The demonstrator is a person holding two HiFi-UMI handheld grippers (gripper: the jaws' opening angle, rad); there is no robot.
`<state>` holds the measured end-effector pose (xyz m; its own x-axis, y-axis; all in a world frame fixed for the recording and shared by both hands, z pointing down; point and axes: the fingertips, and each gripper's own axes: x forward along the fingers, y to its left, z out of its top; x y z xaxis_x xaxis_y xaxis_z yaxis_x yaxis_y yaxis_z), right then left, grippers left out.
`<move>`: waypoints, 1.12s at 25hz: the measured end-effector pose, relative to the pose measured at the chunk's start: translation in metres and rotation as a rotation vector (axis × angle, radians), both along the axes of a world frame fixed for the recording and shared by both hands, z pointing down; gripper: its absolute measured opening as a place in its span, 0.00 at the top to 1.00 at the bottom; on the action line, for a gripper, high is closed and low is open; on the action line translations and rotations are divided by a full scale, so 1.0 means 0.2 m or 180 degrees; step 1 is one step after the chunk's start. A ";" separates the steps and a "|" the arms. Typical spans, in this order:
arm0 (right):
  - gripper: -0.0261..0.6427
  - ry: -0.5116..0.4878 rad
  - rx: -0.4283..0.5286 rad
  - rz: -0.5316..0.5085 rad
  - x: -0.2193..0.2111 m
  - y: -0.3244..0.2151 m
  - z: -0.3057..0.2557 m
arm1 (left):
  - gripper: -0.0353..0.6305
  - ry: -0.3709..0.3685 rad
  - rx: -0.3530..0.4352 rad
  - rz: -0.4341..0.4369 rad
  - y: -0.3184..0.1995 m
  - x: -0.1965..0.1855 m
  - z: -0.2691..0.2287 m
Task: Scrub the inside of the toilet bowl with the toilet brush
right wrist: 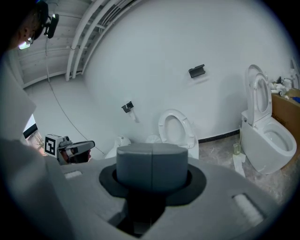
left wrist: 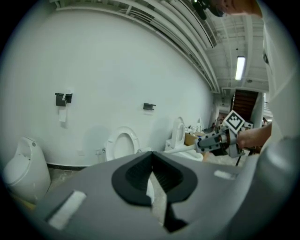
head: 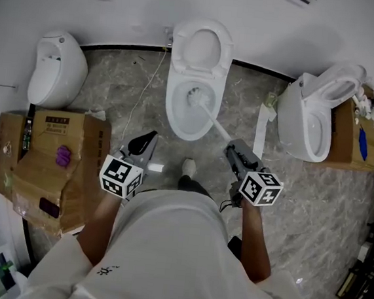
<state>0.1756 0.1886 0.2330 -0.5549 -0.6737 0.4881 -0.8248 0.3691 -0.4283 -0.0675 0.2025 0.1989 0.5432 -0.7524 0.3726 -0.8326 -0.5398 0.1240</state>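
the scrubbing looks under way, not finished. the right gripper (head: 234, 150) is clamped on the end of the toilet brush (head: 207, 111). its white handle slants across the front-right rim of the toilet bowl (head: 171, 111), and the bristle head sits inside, toward the rear wall just below the raised seat (head: 225, 50). the left gripper (head: 145, 143) hangs apart from the bowl, off its front-left edge, with its jaws pressed together on nothing. how much of the bowl is already scrubbed cannot be told. the front and side walls probably remain.
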 end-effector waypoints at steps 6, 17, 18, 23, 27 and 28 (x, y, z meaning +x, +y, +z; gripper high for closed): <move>0.74 0.0001 -0.0057 -0.0123 0.04 -0.14 0.03 | 0.96 -0.0012 -0.0020 -0.0068 -0.14 0.06 0.02; 0.74 0.0097 -0.0148 -0.0391 0.08 -0.36 0.13 | 0.96 0.0007 -0.0062 -0.0258 -0.33 0.11 0.08; 0.74 0.0098 -0.0157 -0.0396 0.08 -0.36 0.13 | 0.96 0.0005 -0.0076 -0.0264 -0.33 0.11 0.09; 0.74 0.0129 -0.0208 -0.0430 0.06 -0.43 0.16 | 0.96 -0.0007 -0.0134 -0.0265 -0.37 0.11 0.12; 0.74 0.0192 -0.0254 -0.0514 0.04 -0.47 0.18 | 0.96 -0.0023 -0.0176 -0.0169 -0.40 0.12 0.15; 0.74 0.0205 -0.0266 -0.0530 0.03 -0.48 0.18 | 0.96 -0.0022 -0.0192 -0.0140 -0.41 0.12 0.16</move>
<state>0.1817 0.0931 0.2698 -0.6212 -0.5307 0.5766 -0.7819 0.4681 -0.4117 -0.0433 0.1214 0.2314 0.5074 -0.7514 0.4217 -0.8563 -0.4944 0.1493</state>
